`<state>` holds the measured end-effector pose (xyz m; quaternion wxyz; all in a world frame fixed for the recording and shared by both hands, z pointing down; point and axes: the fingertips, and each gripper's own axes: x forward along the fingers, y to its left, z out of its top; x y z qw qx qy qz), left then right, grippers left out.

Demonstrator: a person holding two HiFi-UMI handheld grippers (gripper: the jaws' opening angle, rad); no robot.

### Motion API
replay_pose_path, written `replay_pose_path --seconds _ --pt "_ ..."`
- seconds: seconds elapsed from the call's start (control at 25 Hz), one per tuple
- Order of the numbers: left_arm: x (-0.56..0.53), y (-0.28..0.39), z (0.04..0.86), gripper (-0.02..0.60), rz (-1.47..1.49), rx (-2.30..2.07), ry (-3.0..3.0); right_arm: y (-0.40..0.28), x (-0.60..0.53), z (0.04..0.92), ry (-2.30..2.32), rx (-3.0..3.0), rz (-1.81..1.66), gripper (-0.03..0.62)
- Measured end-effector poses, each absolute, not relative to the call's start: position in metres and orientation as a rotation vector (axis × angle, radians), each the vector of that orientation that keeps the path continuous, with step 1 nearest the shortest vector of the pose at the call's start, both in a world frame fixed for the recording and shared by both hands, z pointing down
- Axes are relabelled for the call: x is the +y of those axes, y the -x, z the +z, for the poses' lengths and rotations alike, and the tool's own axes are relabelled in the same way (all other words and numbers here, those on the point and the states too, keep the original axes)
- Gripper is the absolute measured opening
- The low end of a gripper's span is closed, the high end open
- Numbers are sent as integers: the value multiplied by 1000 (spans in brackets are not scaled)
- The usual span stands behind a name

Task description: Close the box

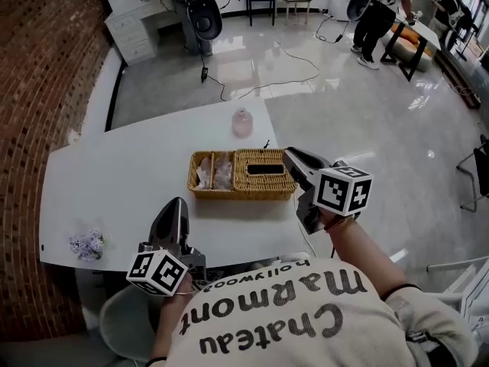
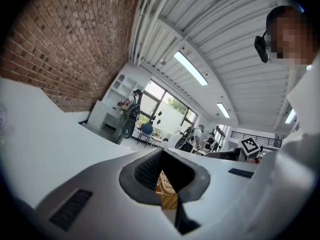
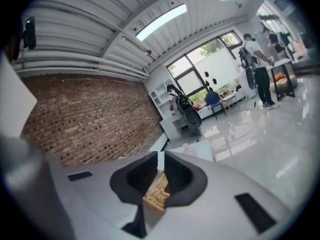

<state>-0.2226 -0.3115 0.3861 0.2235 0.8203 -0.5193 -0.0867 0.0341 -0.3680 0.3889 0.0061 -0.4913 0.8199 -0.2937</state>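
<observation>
Head view: the rectangular tan woven-wicker box (image 1: 229, 191) sits on the white table (image 1: 130, 182), toward its right side. Its slotted wicker lid (image 1: 263, 159) covers the right part, and the left part lies open over pale contents. The right gripper (image 1: 292, 154) points at the box's right end. The left gripper (image 1: 177, 202) hangs near the table's front edge, apart from the box.

Left gripper view: its jaws are pressed together, with wicker showing behind.

Right gripper view: its jaws stand a slim slit apart, pinching nothing.

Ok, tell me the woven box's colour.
The box is golden-tan wicker; the head view shows it best.
</observation>
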Motion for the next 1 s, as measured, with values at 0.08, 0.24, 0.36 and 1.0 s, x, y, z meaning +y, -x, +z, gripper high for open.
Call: replay_pose_path --seconds 0.08,0.24,0.36,1.0 --pt "-305 223 382 2 -264 -1445 -2264 -33 -364 367 1516 2576 -804 8" --pt "-284 214 378 2 -298 -1487 -2315 -40 -349 336 1418 2586 -622 3" --pt "-265 203 368 2 -313 -1548 -2336 -49 -333 327 1358 2621 -557 2" --pt "-154 140 378 2 -209 -1661 -2230 -98 -248 346 1297 2766 -555 2"
